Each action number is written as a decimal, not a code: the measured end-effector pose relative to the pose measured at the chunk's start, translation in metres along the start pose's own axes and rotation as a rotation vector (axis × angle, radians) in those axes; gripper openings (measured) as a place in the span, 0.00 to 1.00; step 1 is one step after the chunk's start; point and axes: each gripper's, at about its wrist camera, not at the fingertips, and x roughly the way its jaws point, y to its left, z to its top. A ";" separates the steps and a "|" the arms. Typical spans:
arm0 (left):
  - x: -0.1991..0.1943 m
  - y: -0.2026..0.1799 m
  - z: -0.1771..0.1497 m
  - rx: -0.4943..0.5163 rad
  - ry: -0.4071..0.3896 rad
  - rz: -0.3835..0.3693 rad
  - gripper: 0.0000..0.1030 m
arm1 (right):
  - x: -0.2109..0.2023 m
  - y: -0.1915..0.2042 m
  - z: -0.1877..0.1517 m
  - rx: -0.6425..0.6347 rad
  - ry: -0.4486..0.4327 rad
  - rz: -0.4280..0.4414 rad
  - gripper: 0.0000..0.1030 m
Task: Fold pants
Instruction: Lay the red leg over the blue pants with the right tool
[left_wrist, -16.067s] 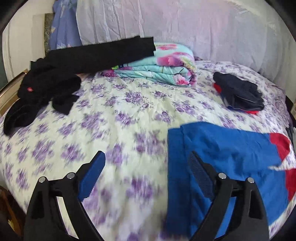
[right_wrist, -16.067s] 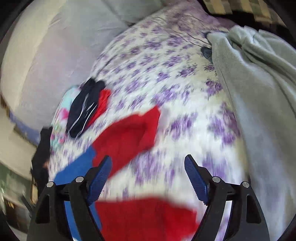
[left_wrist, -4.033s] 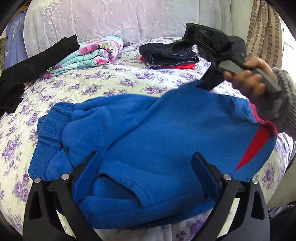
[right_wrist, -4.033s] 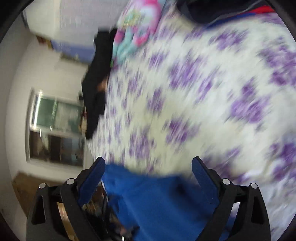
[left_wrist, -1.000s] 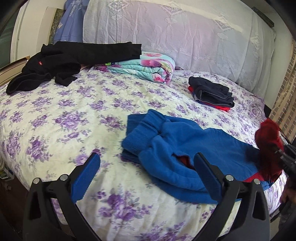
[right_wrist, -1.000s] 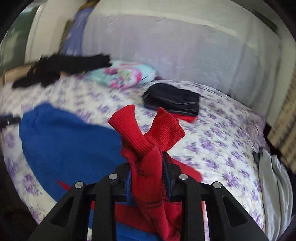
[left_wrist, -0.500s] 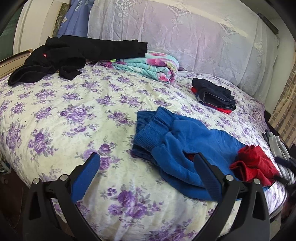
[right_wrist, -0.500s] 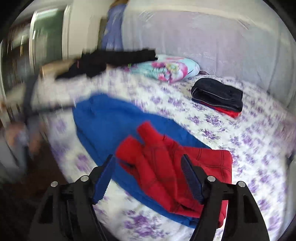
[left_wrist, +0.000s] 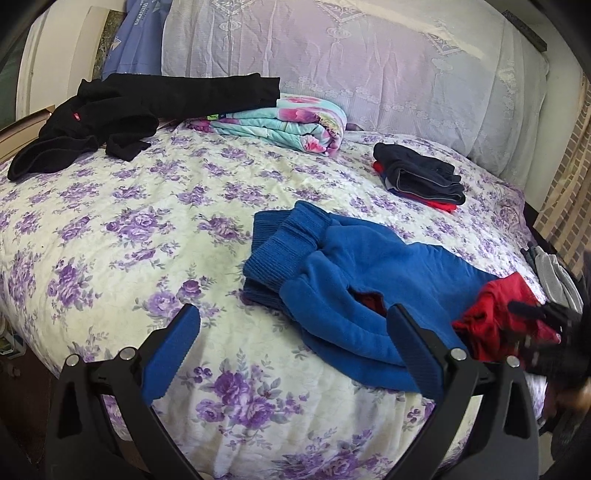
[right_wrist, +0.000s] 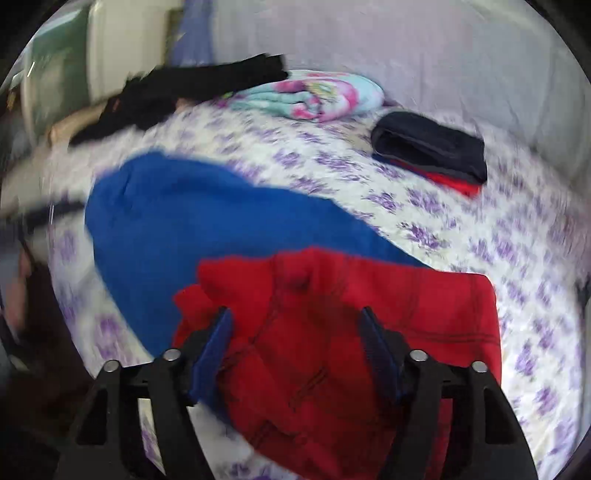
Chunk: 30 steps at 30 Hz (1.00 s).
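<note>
Near the bed's front right corner lie the blue-and-red pants (left_wrist: 369, 280), bunched, blue waistband toward mid-bed, red legs (right_wrist: 354, 332) heaped at the right end. Right gripper (right_wrist: 295, 354) hovers over the red heap, jaws spread and just opened, cloth beneath them, not pinched; a second ago it clamped that red fabric aloft. Left gripper (left_wrist: 291, 350) open, empty, just short of the blue part. Bed (left_wrist: 129, 229) bare to the left; folded dark clothes (left_wrist: 421, 177), floral blanket (left_wrist: 288, 122), black garment (left_wrist: 122, 110) sit farther back.
</note>
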 end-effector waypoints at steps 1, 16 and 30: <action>0.001 0.000 0.000 -0.004 0.002 -0.003 0.96 | -0.001 0.005 -0.005 -0.029 -0.014 -0.031 0.77; 0.006 0.002 -0.006 -0.017 0.032 -0.010 0.96 | -0.004 0.033 0.000 -0.117 -0.031 0.008 0.77; 0.012 0.005 -0.008 -0.031 0.051 -0.012 0.96 | -0.017 -0.044 0.000 0.202 -0.070 0.105 0.31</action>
